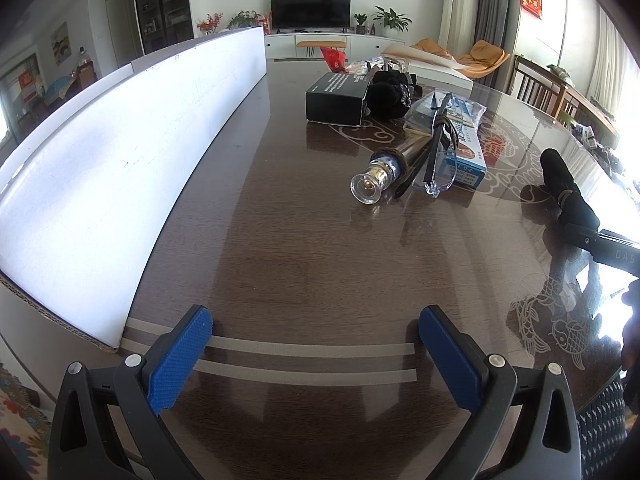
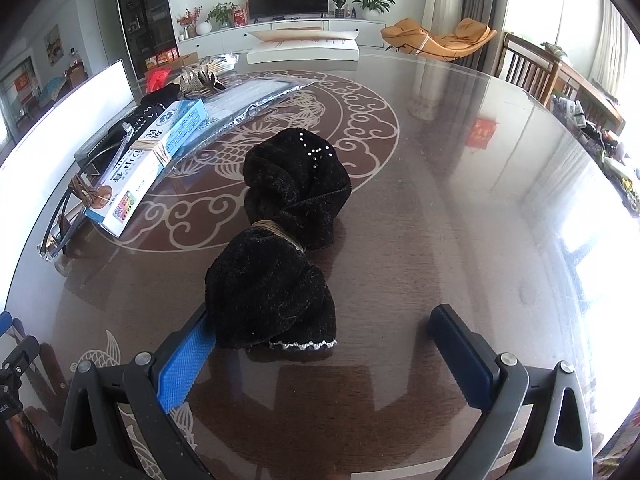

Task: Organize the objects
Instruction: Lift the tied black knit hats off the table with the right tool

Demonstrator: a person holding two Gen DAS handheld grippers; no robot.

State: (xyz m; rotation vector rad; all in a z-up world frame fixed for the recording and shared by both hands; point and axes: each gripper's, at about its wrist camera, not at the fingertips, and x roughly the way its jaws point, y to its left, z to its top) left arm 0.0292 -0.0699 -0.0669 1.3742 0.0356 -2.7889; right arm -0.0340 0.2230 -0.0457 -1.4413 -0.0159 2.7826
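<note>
Left wrist view: the left gripper (image 1: pixel 316 354) hovers spread apart over the bench (image 1: pixel 280 220); the black cloth bundle (image 1: pixel 566 192) lies far right, partly cut off.

Right wrist view: the black cloth bundle (image 2: pixel 280 240) lies lengthwise away from the camera, its near end between the right gripper (image 2: pixel 320 354)'s parted fingers, touching the left finger (image 2: pixel 184 360).

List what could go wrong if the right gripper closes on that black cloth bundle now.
1. The right gripper is open with the black cloth bundle against its left pad only, so a pinch may catch just the soft edge and slip.
2. The table looks glossy, so the bundle may slide away.
3. Moving left, it could knock the blue box or the glasses.
</note>
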